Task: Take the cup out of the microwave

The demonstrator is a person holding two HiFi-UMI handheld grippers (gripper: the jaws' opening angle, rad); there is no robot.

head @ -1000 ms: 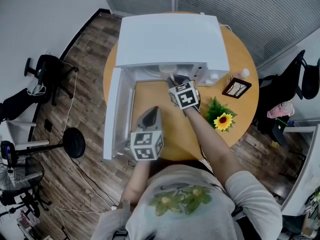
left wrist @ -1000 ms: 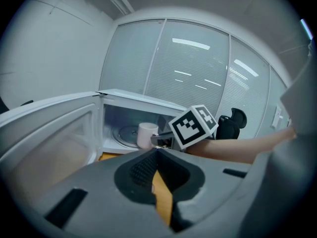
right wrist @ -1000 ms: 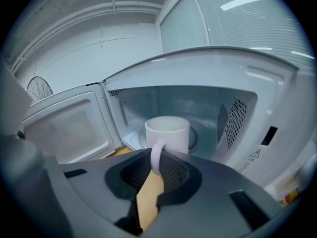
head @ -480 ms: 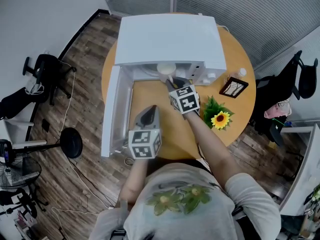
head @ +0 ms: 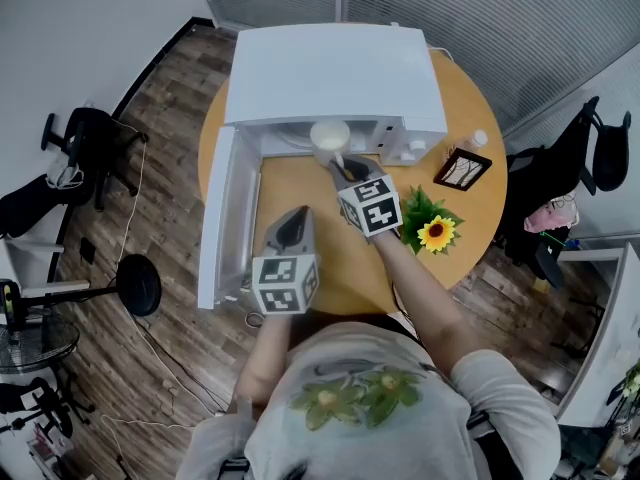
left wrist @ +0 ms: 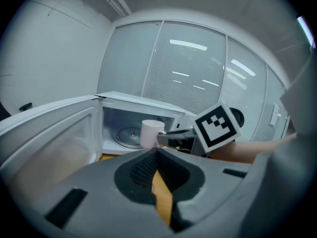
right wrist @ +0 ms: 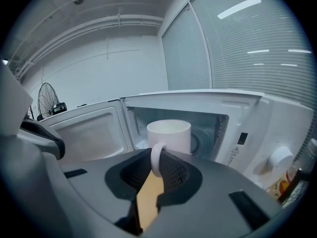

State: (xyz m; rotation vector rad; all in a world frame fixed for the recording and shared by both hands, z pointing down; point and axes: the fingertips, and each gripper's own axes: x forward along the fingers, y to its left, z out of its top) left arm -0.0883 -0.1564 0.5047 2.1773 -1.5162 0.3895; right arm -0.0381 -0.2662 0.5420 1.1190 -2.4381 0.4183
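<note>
the left tongs [head: 296, 220] are nearest, low over the round wooden surface [head: 300, 183], beside the open microwave door [head: 222, 218]. their two tips are pressed together and nothing is between them [left wrist: 157, 151].

a bit further on, the right tongs [head: 338, 163] reach toward the front of the microwave. they are clamped on the handle of the white cup [right wrist: 169, 135]. the handle sticks down between the two tips [right wrist: 156, 156].

the cup [head: 330, 136] is upright at the open mouth of the white microwave [head: 330, 68], right at its front edge. the round glass plate [left wrist: 126, 134] inside the microwave is behind the cup.

to the right of the microwave, a fake sunflower [head: 437, 233], a small picture frame [head: 462, 170] and a little bottle [head: 478, 140] are on the surface.
</note>
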